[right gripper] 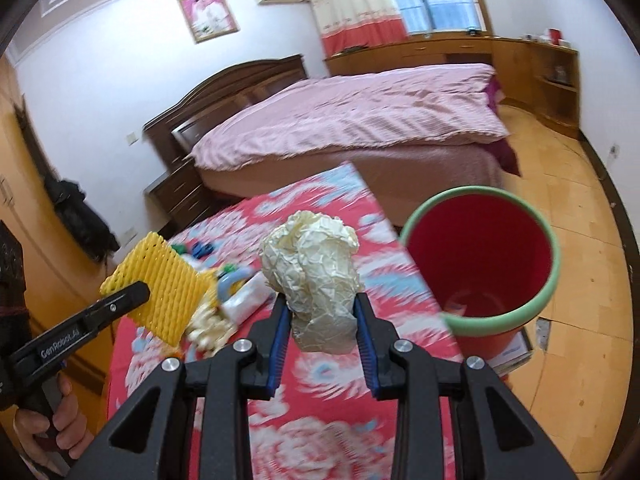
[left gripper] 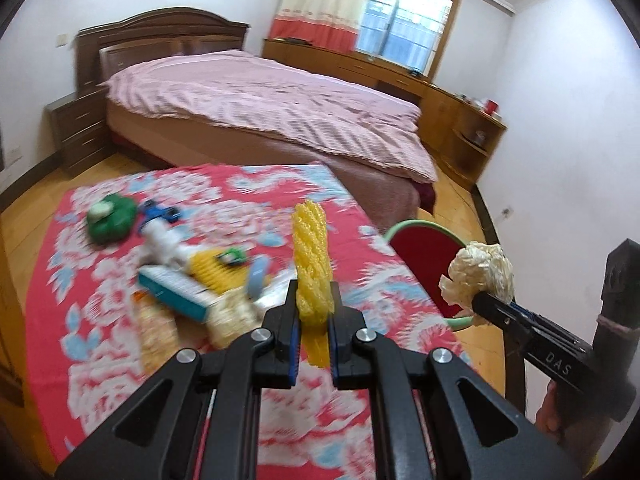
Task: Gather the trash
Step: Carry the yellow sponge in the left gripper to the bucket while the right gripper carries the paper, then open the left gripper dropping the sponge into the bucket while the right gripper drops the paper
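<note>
Trash was already in both of your claws. Your left claw [left gripper: 313, 312] was pressed together on a yellow foam net sleeve [left gripper: 311, 256], pinching its lower part so that most of it stood up above the pads, with a short tail hanging below. Your right claw [right gripper: 322, 320] was closed on a crumpled paper ball [right gripper: 316, 264], the pads squeezing its lower half from both sides while the bulk bulged out on top.

Both pieces hung in the air above the tabletop [right gripper: 320, 400] with its red flowered cloth. The red bin with the green rim [right gripper: 480, 256] stood just off the tabletop's right edge, mouth open and tilted toward you — near the paper ball, farther from the net sleeve.

You would have judged both things very light and soft. The foam net looked springy and flattened between the pads; held low, it could flop or slip out if swung fast, so a grip nearer its middle would have been steadier. The paper ball was compressible and rough, not slippery; a hold across its widest part suited it, and a hard squeeze could only crumple it further, with no harm done.

More clutter lay on the cloth behind the sleeve [left gripper: 188, 276] — a green lump, a white and blue bottle shape, a teal-edged box, pale crumpled bits — too blurred for you to sort trash from keepers.
</note>
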The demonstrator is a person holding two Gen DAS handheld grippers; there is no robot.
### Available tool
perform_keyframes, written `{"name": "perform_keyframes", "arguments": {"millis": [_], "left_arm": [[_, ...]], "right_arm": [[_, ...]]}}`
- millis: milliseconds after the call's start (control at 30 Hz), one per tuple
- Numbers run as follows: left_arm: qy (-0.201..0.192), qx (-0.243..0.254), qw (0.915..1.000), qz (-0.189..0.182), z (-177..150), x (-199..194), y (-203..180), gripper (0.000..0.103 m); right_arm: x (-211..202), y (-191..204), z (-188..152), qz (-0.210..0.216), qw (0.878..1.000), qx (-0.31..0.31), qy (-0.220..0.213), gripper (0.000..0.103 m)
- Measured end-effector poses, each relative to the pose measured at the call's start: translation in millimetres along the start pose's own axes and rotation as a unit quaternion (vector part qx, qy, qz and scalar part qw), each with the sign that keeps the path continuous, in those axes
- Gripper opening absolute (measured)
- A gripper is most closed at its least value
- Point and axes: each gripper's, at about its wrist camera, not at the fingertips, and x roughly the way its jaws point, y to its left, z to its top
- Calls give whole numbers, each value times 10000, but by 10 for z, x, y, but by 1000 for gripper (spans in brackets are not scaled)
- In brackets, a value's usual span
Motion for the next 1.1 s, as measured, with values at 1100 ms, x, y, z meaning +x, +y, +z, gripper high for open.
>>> {"name": "perform_keyframes", "arguments": {"millis": [1100], "left_arm": [[1039, 847, 9874, -841, 317, 1878, -1392, 37]], "right_arm": [[679, -1779, 226, -912, 9856, 1376, 356, 41]]}}
